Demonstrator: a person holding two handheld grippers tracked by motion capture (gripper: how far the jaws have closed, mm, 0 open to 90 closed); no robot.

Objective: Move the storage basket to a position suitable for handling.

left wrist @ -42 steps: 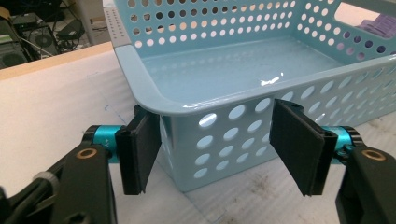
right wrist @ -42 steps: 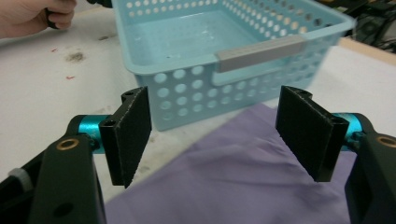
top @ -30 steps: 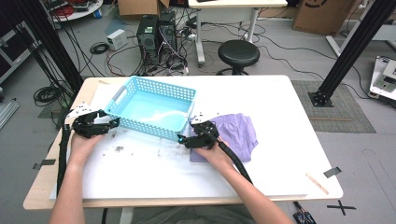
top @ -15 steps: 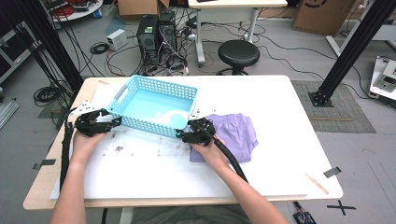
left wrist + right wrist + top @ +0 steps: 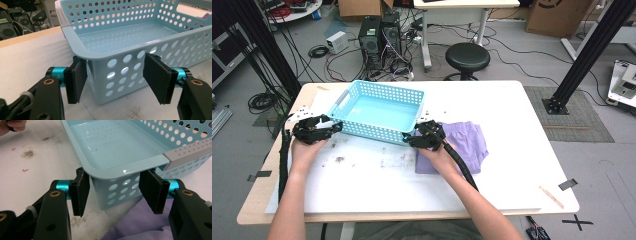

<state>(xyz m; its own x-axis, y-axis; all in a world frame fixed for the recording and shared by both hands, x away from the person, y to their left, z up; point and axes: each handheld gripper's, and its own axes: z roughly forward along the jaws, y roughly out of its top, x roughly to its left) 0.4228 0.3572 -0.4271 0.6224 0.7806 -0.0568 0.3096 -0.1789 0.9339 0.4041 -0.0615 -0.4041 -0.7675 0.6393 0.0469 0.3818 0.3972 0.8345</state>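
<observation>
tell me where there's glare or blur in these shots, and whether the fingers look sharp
High view: soft and low in detail, even lighting, no hard shadows; the basket floor has a pale sheen. Left gripper view: basket wall crisp, light showing through its holes, black fingers sharp. Right gripper view: bright glint on the basket rim, fingers clear, purple cloth at the bottom slightly soft.

The high view looks forward and down across the whole white rectangular table [image 5: 512,130]. Both gripper views sit close, each facing one near corner of the perforated light-blue plastic basket [image 5: 379,112], which all three views share.
</observation>
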